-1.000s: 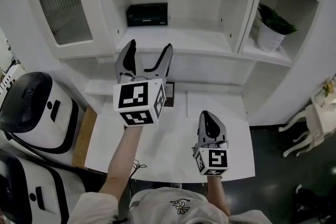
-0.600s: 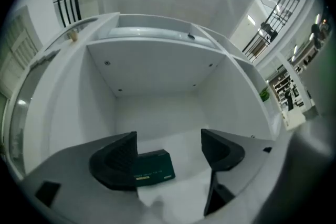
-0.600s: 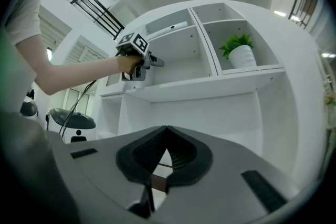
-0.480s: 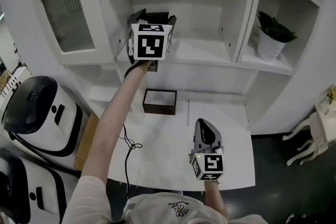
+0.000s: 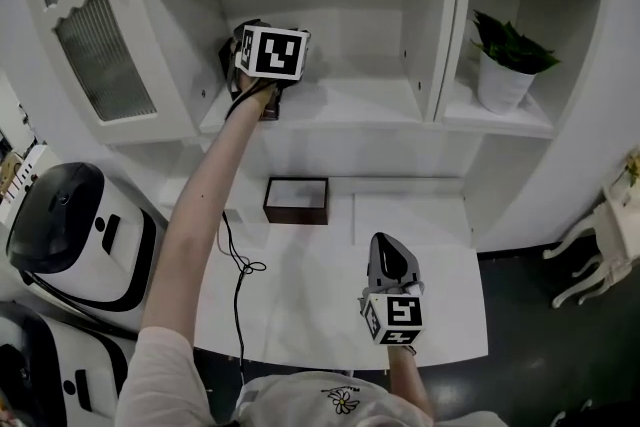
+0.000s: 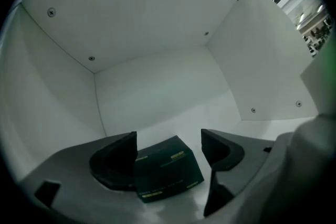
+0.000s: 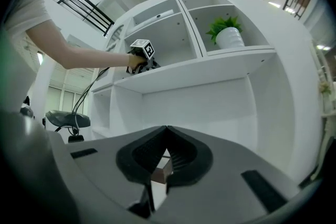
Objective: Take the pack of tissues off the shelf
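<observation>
Two left fingers [image 6: 115, 157] spread wide, dark tissue pack [image 6: 165, 168] between them on shelf [image 6: 190, 127], right fingers [image 7: 185, 157] closed, empty.

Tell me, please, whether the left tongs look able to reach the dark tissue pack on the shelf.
Probably yes: the left tongs are open, the tissue pack lies between the jaws, and nothing appears to block it.

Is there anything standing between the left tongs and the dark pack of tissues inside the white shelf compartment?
Nothing visible does. The left tongs are open, and the dark rectangular pack of tissues already lies on the white shelf floor between the two jaws. No other object shows in that compartment.
</observation>
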The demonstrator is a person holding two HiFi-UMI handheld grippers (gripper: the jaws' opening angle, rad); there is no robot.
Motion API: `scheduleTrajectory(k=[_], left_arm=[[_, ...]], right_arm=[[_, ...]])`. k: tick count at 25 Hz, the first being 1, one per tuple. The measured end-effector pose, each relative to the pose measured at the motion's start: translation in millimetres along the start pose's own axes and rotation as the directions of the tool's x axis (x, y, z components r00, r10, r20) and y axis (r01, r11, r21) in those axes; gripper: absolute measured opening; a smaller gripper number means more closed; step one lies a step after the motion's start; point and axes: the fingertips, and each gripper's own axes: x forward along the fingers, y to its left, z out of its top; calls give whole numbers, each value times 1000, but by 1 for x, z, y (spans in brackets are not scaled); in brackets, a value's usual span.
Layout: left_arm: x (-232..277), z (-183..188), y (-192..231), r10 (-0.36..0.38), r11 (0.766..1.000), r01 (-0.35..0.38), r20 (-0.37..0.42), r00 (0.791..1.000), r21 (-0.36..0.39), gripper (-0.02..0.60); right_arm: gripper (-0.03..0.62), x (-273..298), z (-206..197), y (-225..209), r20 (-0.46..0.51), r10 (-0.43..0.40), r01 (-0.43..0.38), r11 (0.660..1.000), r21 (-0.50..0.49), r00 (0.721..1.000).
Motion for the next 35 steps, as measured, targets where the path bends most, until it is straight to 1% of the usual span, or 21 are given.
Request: scheduleTrajectory(k=[4,7,10,14,18,20,24,26,29,30,33,35], left_arm=[[15,-13,0,-1,1000,2,-81,997,10,368],[20,-17,5,12,1000,-12,-101,995,5,368],[17,-19,10,23,1000,-24,-98,995,-7,368],[7,-21,13,4,999,-9,-97,995,-44,374],[-14,-19,14,-3,1000,3,-88,996,-8,374],[-28,-20,16,-12,1000,12,-77,997,-3,374],[-53,-35,22,-35,998,32,-68,997,-50,374],[-65,-41,31,-30,997,26,-58,998,-74,373],[-75,-48,39,-33,991,26,-52,998,-131,367],[-75,-49,39,-37,990,29,-54,998,-138,367],[-75,-49,38,-30,994,24,-54,998,-111,367],[-79,-48,38,-34,991,29,-37,999,-132,367]], right_arm=[[3,4,-6,-3,-14,11,-10,1000,16,1000],[3,7,-9,-1,-17,23,-23,999,23,1000],[3,10,-9,-2,-16,30,-30,999,26,999],[3,13,-7,0,-11,38,-38,999,28,999],[3,13,-4,8,-6,50,-50,998,31,999],[3,13,-4,13,-6,59,-59,998,29,998],[3,10,-4,26,-9,78,-78,997,23,997],[3,9,-2,35,-9,92,-92,996,16,996],[3,7,1,45,-8,110,-110,994,-1,994],[3,6,2,49,-7,114,-114,993,-8,993],[3,3,7,60,-1,127,-127,991,-30,992],[3,0,9,64,1,133,-133,990,-45,991]])
